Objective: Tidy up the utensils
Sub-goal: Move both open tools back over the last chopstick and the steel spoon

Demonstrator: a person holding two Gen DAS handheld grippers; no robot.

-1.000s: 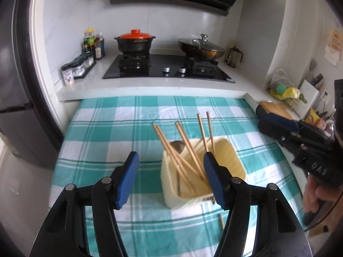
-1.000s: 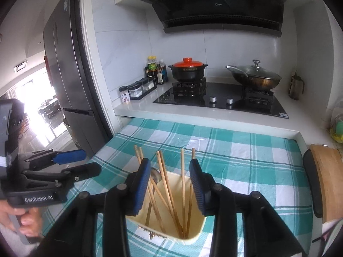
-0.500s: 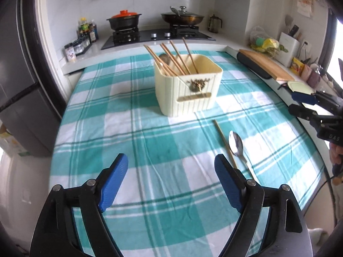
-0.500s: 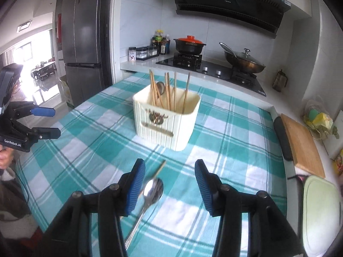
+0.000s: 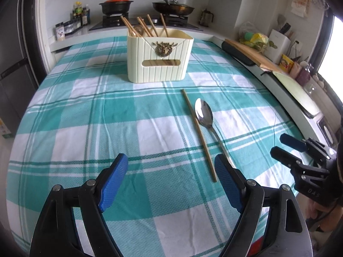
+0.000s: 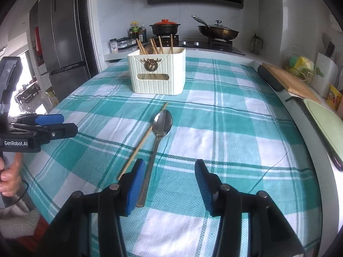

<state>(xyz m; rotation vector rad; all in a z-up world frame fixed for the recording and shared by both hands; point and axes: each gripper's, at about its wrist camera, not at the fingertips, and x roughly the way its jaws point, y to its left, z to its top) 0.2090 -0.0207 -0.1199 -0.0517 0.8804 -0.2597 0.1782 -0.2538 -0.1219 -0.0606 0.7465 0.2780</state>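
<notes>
left wrist view: left gripper (image 5: 170, 176) at 6 o'clock, blue pads spread wide, nothing between them, nothing held
holder: cream ribbed plastic utensil box with brass lion emblem (image 5: 159, 63) at 12 o'clock on teal-and-white checked tablecloth (image 5: 85, 111); several wooden chopsticks (image 5: 148, 26) and one spoon bowl stand in it
loose items: single wooden chopstick (image 5: 199, 133) at 1 o'clock, flat on cloth; stainless steel spoon (image 5: 204, 114) just beside it on its right, bowl toward box
other claw: right gripper (image 5: 285, 145) at 3 o'clock, off table edge
right wrist view: right gripper at 6 o'clock, jaws about half open, empty; its left pad sits over the spoon handle end, contact unclear
loose items here: chopstick and spoon at 11 o'clock, side by side, pointing at box at 12 o'clock
left claw here: at 9 o'clock, held by a hand (image 6: 9, 174)
progress: judged mostly done, most utensils in box
left to do: chopstick and spoon not yet picked up or boxed
</notes>
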